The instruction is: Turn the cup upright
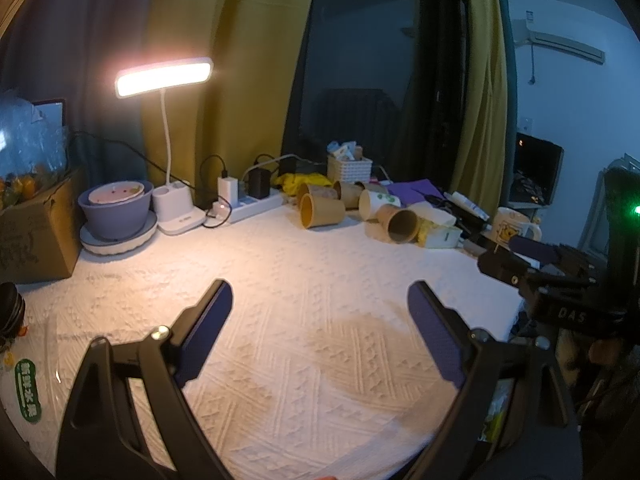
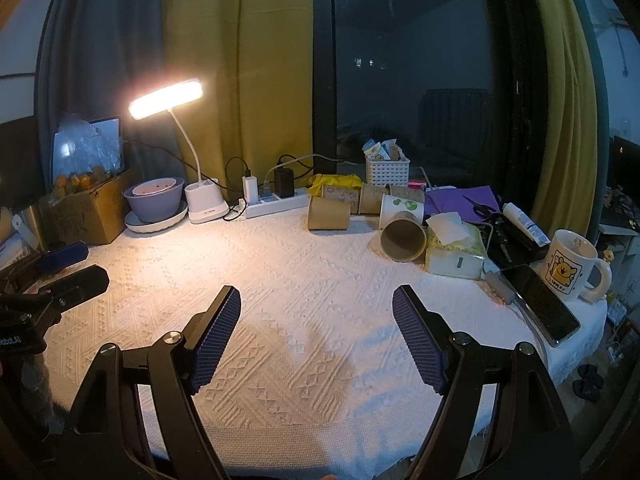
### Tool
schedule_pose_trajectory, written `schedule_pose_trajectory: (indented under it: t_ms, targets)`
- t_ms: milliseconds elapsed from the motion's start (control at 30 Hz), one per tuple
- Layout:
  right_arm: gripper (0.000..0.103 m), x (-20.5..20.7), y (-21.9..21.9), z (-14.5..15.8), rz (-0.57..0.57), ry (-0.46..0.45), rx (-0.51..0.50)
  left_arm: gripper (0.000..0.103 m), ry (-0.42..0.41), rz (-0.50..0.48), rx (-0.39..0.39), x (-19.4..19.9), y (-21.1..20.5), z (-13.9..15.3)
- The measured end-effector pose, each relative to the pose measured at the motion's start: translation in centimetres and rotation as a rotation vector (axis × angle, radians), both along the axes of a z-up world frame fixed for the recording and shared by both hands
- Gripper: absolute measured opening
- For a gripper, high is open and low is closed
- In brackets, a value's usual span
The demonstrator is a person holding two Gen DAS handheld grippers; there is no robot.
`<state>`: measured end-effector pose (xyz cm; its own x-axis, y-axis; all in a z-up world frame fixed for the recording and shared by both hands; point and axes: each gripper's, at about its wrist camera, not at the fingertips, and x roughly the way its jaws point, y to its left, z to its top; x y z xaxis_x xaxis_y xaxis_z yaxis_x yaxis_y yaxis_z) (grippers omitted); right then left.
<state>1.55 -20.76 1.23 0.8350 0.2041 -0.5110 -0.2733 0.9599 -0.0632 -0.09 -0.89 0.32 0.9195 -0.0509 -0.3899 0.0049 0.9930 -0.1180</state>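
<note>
Several brown paper cups lie on their sides at the far side of the white table. One brown cup [image 1: 322, 210] [image 2: 329, 213] lies apart on the left of the group. Another brown cup [image 1: 400, 224] [image 2: 403, 238] lies with its mouth toward me, next to a white cup with green print [image 1: 378, 202] [image 2: 401, 208]. My left gripper [image 1: 320, 304] is open and empty above the near table. My right gripper [image 2: 316, 306] is open and empty too, well short of the cups. Each gripper also shows at the edge of the other view, the right [image 1: 520, 258] and the left [image 2: 68, 266].
A lit desk lamp [image 2: 166, 100], a purple bowl on a plate [image 2: 154, 200], a cardboard box [image 2: 86, 210] and a power strip [image 2: 272, 202] line the back left. A tissue pack [image 2: 454, 254], phone [image 2: 540, 304], mug [image 2: 570, 264] and white basket [image 2: 387, 170] stand right.
</note>
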Motion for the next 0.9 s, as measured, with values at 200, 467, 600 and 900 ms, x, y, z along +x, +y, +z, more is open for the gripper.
schedule_pose_trajectory:
  t_ms: [200, 467, 600, 900]
  targets:
    - [0.081, 0.08, -0.11, -0.19, -0.003, -0.002, -0.003, 0.090, 0.000, -0.007, 0.003, -0.01, -0.31, 0.02]
    - [0.081, 0.19, -0.09, -0.09, -0.001, -0.001, -0.002, 0.090, -0.005, -0.005, 0.006, -0.10, -0.68, 0.03]
    - [0.081, 0.20, -0.06, -0.02, -0.003, -0.004, -0.002, 0.090, -0.008, -0.008, 0.009, -0.02, -0.84, 0.23]
    - [0.081, 0.14, -0.22, 0.35, -0.008, -0.011, 0.000, 0.090, -0.015, -0.015, 0.010, 0.06, -0.77, 0.66]
